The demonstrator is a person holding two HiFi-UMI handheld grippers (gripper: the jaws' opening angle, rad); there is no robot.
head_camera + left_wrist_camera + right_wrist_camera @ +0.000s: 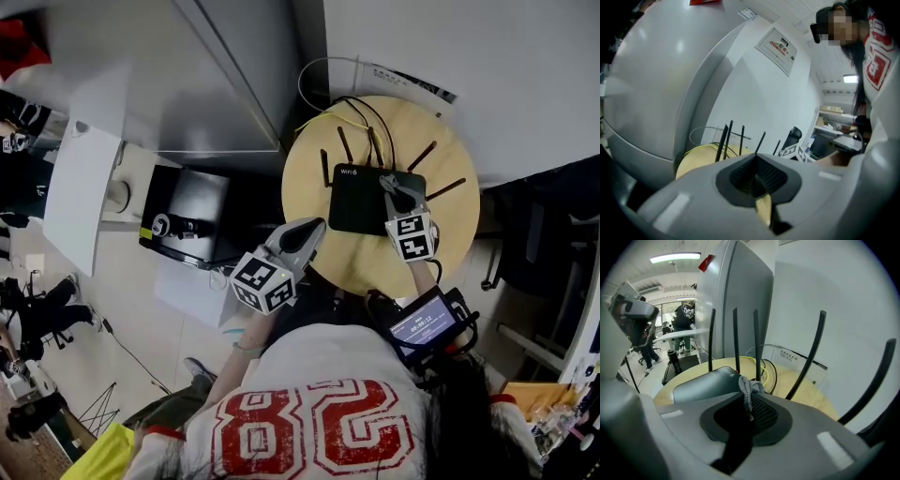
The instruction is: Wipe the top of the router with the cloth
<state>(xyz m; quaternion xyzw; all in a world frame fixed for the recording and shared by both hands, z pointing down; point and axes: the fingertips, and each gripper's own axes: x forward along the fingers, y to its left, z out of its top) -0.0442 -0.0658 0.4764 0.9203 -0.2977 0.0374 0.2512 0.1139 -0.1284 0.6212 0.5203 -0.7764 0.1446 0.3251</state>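
Two grippers up, both clenched. My right gripper [392,187] sits over the router [361,202], toward its right half, w/ jaws pinched on the cloth [748,389]. In the right gripper view only a small grey knotted bit of cloth pokes out above the jaw tips, and the rest is hidden btwn the pads. The bit hangs just over the router's dark top, but I can't tell if it's touching.

My left gripper [307,232] is off the router, at the left edge of the worktop [375,267]. Its own view shows the jaws together w/ nothing btwn them.

The router is black and flat, and lies near the middle-back of the round wooden worktop. Its antennas [736,341] stand up along the back and sides, some upright and the right-hand ones tilted outward. Cables run behind it: black ones, plus a yellow one [333,117] looping toward the wall.

Off the worktop on the left there's a black case [187,216] on the floor, beside a white board. A small lit screen [427,323] rides behind the right gripper, near my arm.
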